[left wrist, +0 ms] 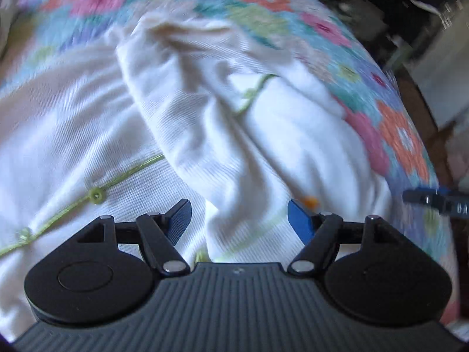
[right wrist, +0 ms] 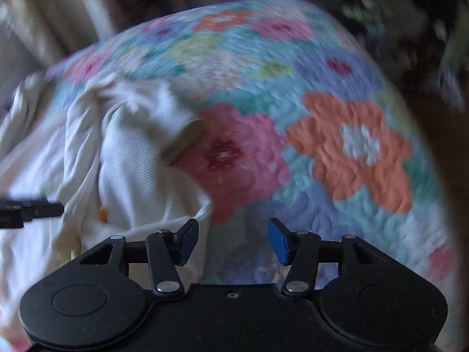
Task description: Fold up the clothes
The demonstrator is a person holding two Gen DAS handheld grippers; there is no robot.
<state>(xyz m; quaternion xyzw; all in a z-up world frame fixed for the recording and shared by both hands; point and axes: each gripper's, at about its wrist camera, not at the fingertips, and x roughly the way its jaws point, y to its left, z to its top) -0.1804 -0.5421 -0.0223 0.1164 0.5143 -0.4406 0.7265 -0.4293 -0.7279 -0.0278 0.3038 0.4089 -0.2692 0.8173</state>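
Observation:
A white garment [left wrist: 181, 111] with green stitched trim and small green buttons lies rumpled on a flowered quilt [left wrist: 293, 17]. My left gripper [left wrist: 239, 220] is open just above the cloth, with a raised fold between its blue fingertips. In the right wrist view the same garment [right wrist: 132, 158] lies at the left on the quilt [right wrist: 337, 146]. My right gripper [right wrist: 233, 239] is open and empty over the quilt, its left fingertip at the garment's edge. Each gripper's tip shows at the edge of the other's view: the right one [left wrist: 436, 201], the left one [right wrist: 29, 208].
The quilt covers a bed that drops off at the right in both views. Dark furniture and clutter [left wrist: 395, 6] stand beyond the far right edge. A pale wall or curtain [right wrist: 44, 20] is at the far left. Both views are motion-blurred.

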